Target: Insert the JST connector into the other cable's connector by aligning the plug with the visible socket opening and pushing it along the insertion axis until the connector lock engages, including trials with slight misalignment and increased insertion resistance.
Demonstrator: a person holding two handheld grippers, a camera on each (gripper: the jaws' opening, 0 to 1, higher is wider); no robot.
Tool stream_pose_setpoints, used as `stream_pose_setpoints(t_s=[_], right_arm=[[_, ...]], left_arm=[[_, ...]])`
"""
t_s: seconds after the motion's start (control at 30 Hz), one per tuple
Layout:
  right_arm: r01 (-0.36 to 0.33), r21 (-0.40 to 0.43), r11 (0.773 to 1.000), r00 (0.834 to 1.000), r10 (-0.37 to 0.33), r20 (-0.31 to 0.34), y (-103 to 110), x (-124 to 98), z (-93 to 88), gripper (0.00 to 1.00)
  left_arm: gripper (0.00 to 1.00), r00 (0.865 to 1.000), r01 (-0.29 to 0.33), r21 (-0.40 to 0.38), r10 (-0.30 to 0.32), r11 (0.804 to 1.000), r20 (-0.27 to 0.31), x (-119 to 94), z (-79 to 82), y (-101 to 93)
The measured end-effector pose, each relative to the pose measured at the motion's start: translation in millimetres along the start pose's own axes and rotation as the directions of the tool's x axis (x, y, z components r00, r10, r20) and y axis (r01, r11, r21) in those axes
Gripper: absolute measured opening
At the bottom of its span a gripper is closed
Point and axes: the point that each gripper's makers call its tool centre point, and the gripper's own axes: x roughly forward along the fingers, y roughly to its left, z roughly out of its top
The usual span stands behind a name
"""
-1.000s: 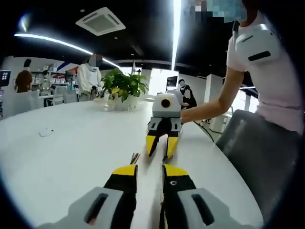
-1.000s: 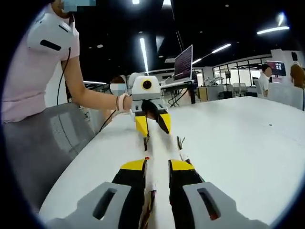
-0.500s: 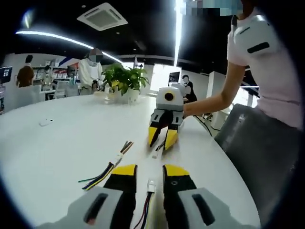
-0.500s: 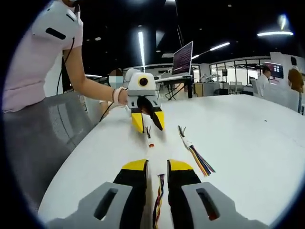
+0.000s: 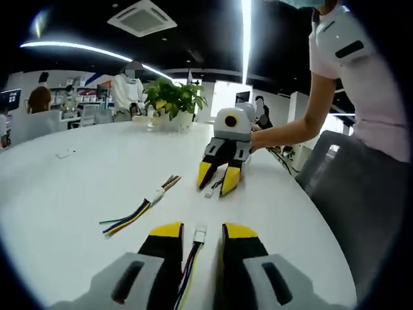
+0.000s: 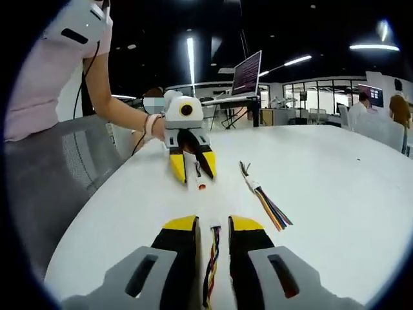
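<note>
Between left claw jaws: cable with white JST connector at tips, clamped, axis pointing toward right claw. Right claw clamps own cable, connector facing back. Connectors well apart, roughly coaxial. Spare cable on table.

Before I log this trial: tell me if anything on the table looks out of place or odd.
A spare cable with a white connector and loose coloured wires lies on the white table, apart from both grippers. The left gripper and the right gripper each hold a cable, still far apart. Nothing looks damaged.
</note>
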Motion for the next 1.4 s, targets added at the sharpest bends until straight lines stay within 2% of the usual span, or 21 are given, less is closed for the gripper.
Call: stream_pose_setpoints(t_s=[0.27, 0.3, 0.37, 0.63, 0.77, 0.8, 1.03, 1.13, 1.27, 1.4], right_arm=[[0.020, -0.001, 1.000, 1.000, -0.020, 0.010, -2, 1, -1.3, 0.13], [0.023, 0.029, 0.999, 1.000, -0.024, 0.013, -2, 1, -1.3, 0.12], [0.029, 0.016, 0.999, 0.999, -0.030, 0.017, -3, 1, -1.9, 0.11], [0.039, -0.026, 0.999, 0.999, -0.038, 0.015, -6, -1, -3.7, 0.05], [0.041, -0.012, 0.999, 0.999, -0.041, 0.027, -5, -1, -3.8, 0.08], [0.046, -0.017, 0.999, 0.999, -0.045, 0.029, -5, -2, -4.2, 0.08], [0.056, -0.033, 0.998, 0.998, -0.055, 0.032, -10, -2, -4.1, 0.05], [0.058, -0.026, 0.998, 0.998, -0.057, 0.034, -11, -1, -3.8, 0.05], [0.054, -0.016, 0.998, 0.998, -0.054, 0.038, -12, -2, -4.0, 0.04], [0.057, -0.014, 0.998, 0.998, -0.056, 0.039, -12, -2, -3.6, 0.04]], left_arm=[[0.16, 0.999, -0.006, 0.030, 0.007, 1.000, -0.034, 2, -6.2, -4.1], [0.16, 1.000, -0.010, 0.011, 0.010, 1.000, -0.014, 3, -2.2, -5.0], [0.16, 1.000, -0.020, -0.003, 0.020, 1.000, 0.020, 3, 4.9, -3.4], [0.12, 1.000, -0.020, 0.025, 0.020, 1.000, -0.024, 2, -7.5, -4.5], [0.10, 0.999, -0.035, 0.015, 0.035, 0.999, -0.007, 2, -4.2, -3.8], [0.10, 0.999, -0.036, -0.013, 0.036, 0.999, 0.005, 3, -2.5, -4.0], [0.06, 0.999, -0.038, 0.015, 0.038, 0.999, 0.007, 6, 0.2, -1.2], [0.06, 0.999, -0.039, -0.029, 0.040, 0.999, 0.027, 7, 3.0, 1.1], [0.01, 0.999, -0.038, -0.005, 0.038, 0.999, 0.018, 9, 2.0, 0.5], [0.01, 0.999, -0.039, -0.006, 0.039, 0.999, 0.021, 9, 1.8, 1.4]])
